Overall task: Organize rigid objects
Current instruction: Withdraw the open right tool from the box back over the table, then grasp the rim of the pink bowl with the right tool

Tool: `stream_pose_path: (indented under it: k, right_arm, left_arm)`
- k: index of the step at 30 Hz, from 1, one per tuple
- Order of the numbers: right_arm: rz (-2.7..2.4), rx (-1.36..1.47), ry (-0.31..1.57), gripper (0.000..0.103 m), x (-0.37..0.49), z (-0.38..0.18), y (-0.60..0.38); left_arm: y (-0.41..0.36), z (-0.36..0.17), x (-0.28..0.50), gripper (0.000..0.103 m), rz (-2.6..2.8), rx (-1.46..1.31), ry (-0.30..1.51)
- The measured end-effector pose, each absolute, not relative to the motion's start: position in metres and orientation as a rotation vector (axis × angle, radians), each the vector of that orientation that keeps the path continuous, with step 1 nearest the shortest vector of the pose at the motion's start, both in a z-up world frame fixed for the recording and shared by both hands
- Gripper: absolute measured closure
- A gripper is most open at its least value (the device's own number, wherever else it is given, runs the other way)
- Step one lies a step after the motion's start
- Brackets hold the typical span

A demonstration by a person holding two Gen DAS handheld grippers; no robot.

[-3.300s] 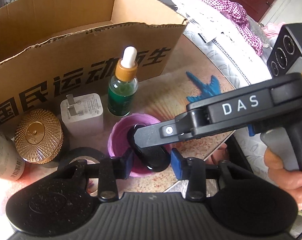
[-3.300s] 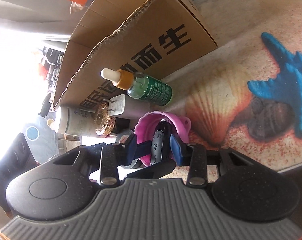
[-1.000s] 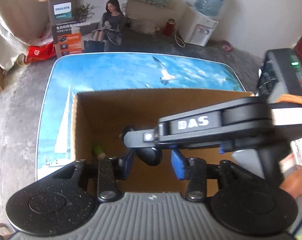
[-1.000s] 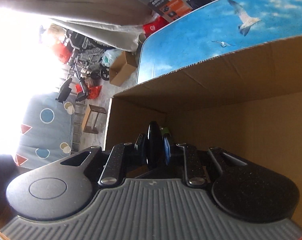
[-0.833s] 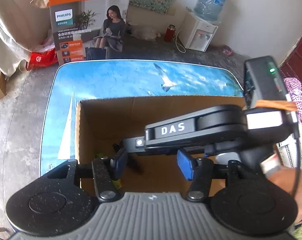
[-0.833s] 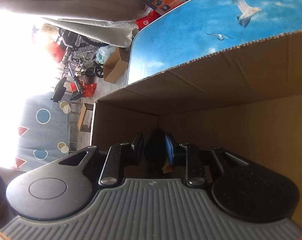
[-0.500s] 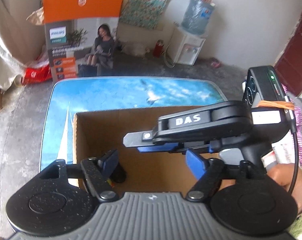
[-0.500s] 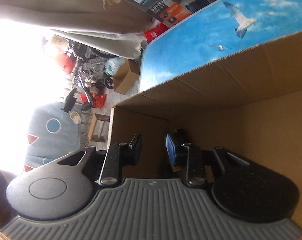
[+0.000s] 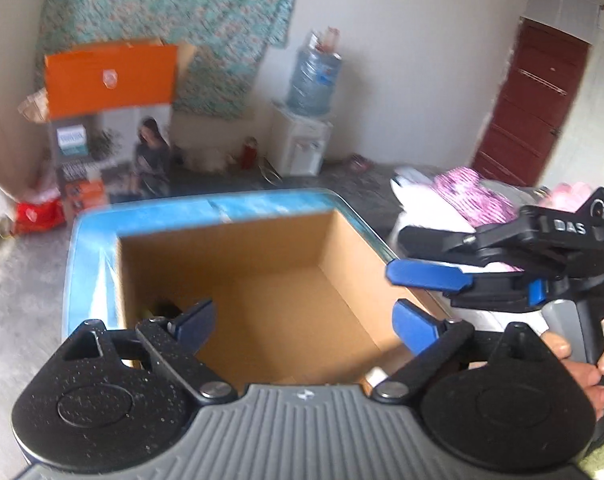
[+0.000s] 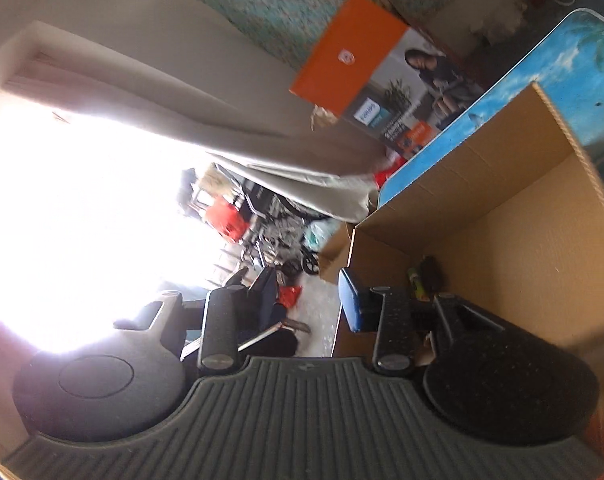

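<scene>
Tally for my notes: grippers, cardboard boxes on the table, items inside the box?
Grippers: 2, left and right, both opening, nothing between the jaws.
Box: 1.
Items inside: 2, dark item, green item.
Total: 5.

Both wrist views overlook (closely) the cardboard box (image 9: 270, 264).

- Left gripper (image 9: 304, 326): black speckled finger arms with blue pads (image 9: 416, 326), silver pivot screws, two round black discs, and a ribbed grey housing bearing a small white mark.
- Right gripper (image 9: 422, 256): black body marked "DAS" in white, blue pad — grey handle below it.
- Right gripper, own camera (image 10: 308, 304): the same speckled black arms, silver screws, a blue pad (image 10: 352, 304), ribbed dark grey housing.
- Hand (image 9: 582, 364) on the grey handle; no sleeve visible.
</scene>
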State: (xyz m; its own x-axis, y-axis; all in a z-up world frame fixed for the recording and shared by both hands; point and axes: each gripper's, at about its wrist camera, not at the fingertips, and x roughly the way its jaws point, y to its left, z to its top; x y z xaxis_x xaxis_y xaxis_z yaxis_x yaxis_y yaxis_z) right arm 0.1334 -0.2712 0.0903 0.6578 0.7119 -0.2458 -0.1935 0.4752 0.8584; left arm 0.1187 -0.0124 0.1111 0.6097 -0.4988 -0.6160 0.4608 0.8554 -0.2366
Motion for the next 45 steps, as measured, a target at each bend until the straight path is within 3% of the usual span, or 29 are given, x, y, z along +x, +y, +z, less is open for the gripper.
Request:
stream_pose_path:
  k: [5,18,33,45]
  right_arm:
    - [0.500,0.838,0.608,0.056,0.066,0.068,-0.297]
    - [0.297,0.778,0.701,0.053,-0.009,-0.011,-0.322]
    - [0.256,0.746,0.752,0.050,-0.003,-0.014,-0.324]
    - [0.250,0.615,0.861,0.050,0.025,-0.025,-0.301]
  left_arm:
    - [-0.017,0.089,0.085,0.001,-0.602,-0.134,0.795]
    - [-0.036,0.029,0.036,0.000,-0.551,-0.129,0.840]
    - [-0.062,-0.006,0.039,0.000,-0.569,-0.021,0.939]
    - [-0.098,-0.026,0.030,0.006,-0.635,0.202,0.866]
